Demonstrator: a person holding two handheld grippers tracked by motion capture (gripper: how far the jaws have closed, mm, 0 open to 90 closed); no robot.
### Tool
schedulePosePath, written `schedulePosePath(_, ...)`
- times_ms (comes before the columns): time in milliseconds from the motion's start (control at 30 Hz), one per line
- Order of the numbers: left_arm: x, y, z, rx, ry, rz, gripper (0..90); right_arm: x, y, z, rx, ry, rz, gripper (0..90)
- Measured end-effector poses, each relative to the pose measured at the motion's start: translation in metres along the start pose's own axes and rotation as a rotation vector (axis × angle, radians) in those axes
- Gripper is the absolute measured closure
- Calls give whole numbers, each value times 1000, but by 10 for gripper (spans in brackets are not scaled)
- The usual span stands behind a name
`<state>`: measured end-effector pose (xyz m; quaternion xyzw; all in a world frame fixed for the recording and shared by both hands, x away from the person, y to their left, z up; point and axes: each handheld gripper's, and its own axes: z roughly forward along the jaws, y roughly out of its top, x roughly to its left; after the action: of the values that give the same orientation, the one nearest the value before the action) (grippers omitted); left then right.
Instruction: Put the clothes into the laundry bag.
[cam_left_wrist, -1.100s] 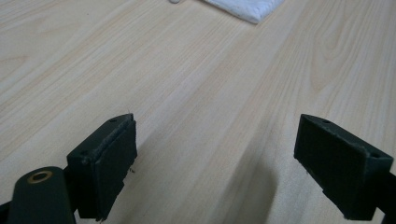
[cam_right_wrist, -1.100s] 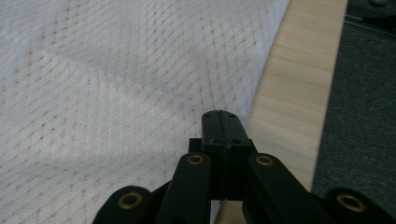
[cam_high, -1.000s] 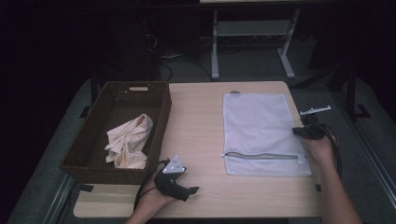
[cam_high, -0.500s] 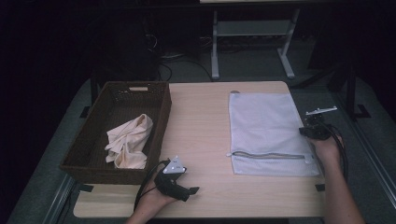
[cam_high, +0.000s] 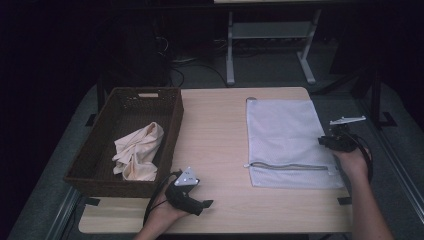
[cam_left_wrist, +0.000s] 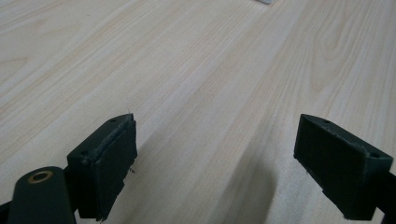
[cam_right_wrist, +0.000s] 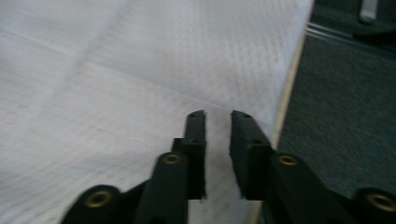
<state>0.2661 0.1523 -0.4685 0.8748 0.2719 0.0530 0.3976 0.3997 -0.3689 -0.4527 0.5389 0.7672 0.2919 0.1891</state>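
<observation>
Your left gripper (cam_high: 206, 204) is black, with a grey three-cornered plate on top and a dark cable looping behind it. Your right gripper (cam_right_wrist: 218, 115) shows brass-coloured rivets behind its black jaws. Your forearms look bare, though light is dim.

You find no readable text, label, brand, number or sign here. The white mesh zip bag (cam_high: 287, 142) carries no print you can make out, and neither does the pale wooden tabletop (cam_high: 215, 130). The dark woven wicker basket (cam_high: 172, 125) has a pale patch on its far wall; whether it bears writing cannot be told. The grey three-cornered plate (cam_high: 187, 177) shows small light dots, not characters.
</observation>
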Motion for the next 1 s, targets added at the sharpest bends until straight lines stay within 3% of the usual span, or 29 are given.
schedulePosePath(67, 0, 0, 0, 0, 2, 1, 126, 6, 0, -6, -10, 38, -17, 614)
schedulePosePath(100, 0, 1, -1, 1, 2, 0, 127, 11, -1, -9, -17, 33, -34, 621)
schedulePosePath(167, 0, 0, -1, 4, 1, 3, 127, 20, -5, -16, -28, 20, -67, 711)
schedulePosePath(300, -1, 0, -1, 5, 1, 3, 127, 34, -14, -29, 4, 33, -120, 868)
schedulePosePath(433, -2, 0, -1, 4, 0, 5, 127, 45, -29, -41, 37, 48, -160, 897)
schedulePosePath(800, -1, 0, -1, 8, 2, 4, 127, 58, -73, -61, 119, 75, -194, 897)
schedulePosePath(1000, -2, 1, -1, 9, 3, 8, 127, 67, -82, -64, 146, 85, -215, 898)
